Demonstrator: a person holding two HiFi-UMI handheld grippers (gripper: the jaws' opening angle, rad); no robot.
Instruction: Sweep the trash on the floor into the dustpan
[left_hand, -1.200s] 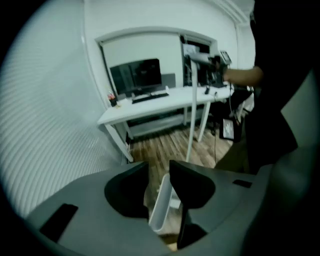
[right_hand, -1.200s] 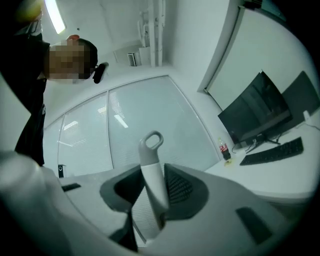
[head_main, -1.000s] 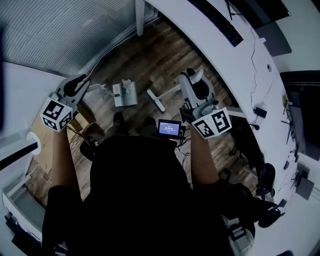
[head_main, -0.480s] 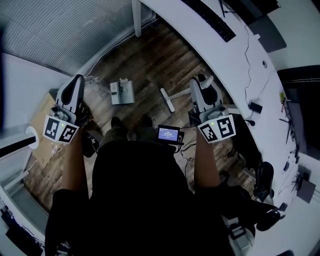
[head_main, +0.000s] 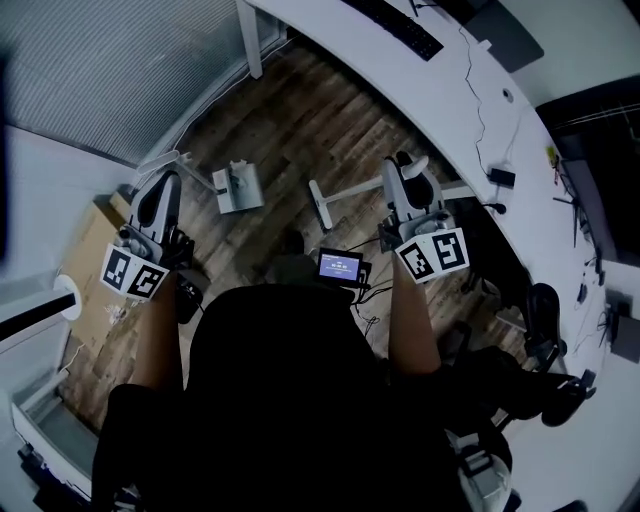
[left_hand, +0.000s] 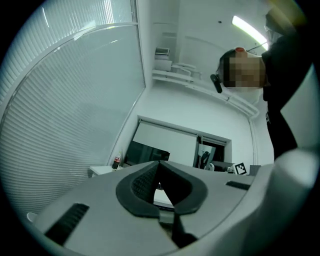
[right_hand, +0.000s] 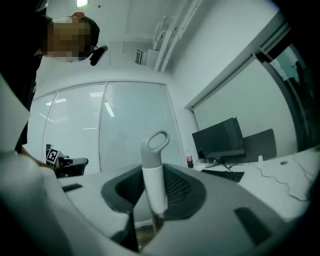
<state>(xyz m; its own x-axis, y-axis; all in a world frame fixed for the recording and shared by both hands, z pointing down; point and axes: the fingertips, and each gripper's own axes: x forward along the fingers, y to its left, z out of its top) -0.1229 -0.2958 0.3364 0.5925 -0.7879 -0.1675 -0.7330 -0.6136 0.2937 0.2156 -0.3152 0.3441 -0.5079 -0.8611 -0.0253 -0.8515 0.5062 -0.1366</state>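
Note:
In the head view the grey dustpan (head_main: 238, 187) lies on the wooden floor, its pale handle reaching left toward my left gripper (head_main: 166, 186). That gripper is shut, and in the left gripper view (left_hand: 160, 165) its pads meet with nothing between them. My right gripper (head_main: 405, 178) is shut on the white broom handle (right_hand: 154, 175), which stands upright between the jaws with its grey loop on top. The broom head (head_main: 320, 204) rests on the floor right of the dustpan. I cannot make out any trash on the floor.
A curved white desk (head_main: 470, 110) with cables, a keyboard and a monitor (right_hand: 218, 140) runs along the right. Cardboard (head_main: 90, 260) lies on the floor at left, next to a blinds-covered glass wall (head_main: 120, 70). Dark office chairs (head_main: 540, 335) stand at right.
My left gripper's jaws have closed, and it has swung to point more forward, drawing in toward the body. The right gripper and broom have shifted slightly up the picture.

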